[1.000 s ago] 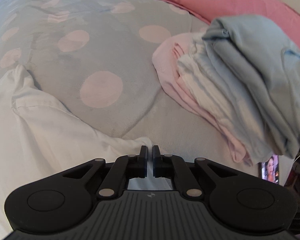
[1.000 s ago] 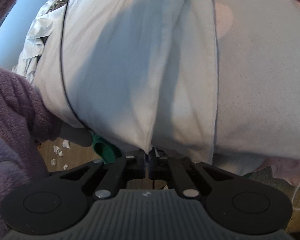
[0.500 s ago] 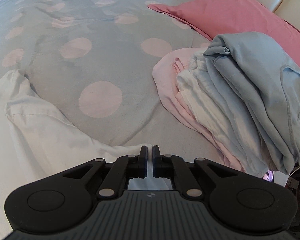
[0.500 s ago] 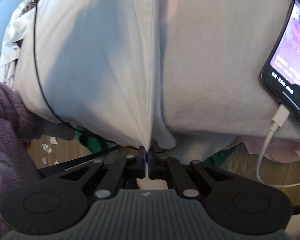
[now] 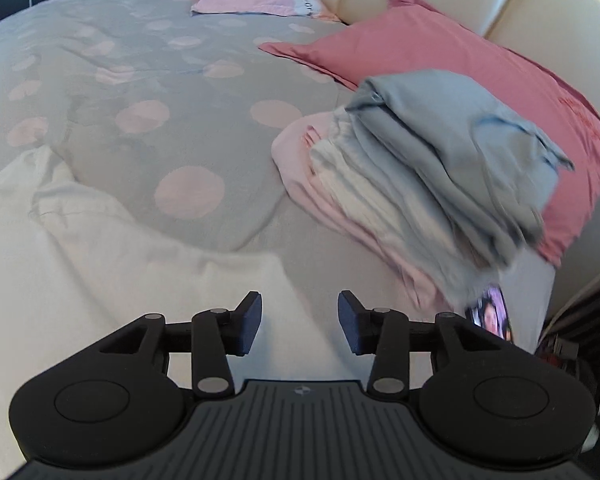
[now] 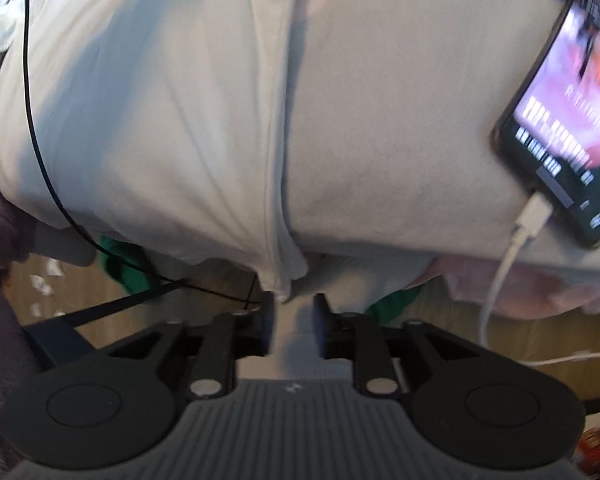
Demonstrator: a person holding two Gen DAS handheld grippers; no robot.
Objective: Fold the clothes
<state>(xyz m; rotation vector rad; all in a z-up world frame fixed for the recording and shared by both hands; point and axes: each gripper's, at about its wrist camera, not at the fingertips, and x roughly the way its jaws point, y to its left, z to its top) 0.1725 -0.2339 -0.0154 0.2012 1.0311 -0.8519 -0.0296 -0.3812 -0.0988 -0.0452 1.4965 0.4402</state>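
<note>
Both jaws opening: left gripper (image 5: 299,322) empty above white garment (image 5: 100,264) on bed (image 5: 140,80); right gripper (image 6: 293,322) releasing garment's hanging edge.

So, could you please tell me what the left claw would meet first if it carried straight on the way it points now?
Most likely the white garment spread on the bed just ahead of the left claw, whose jaws are opening with nothing between them. Depth is unclear, so it might instead meet the dotted grey bedspread at the garment's edge.
</note>
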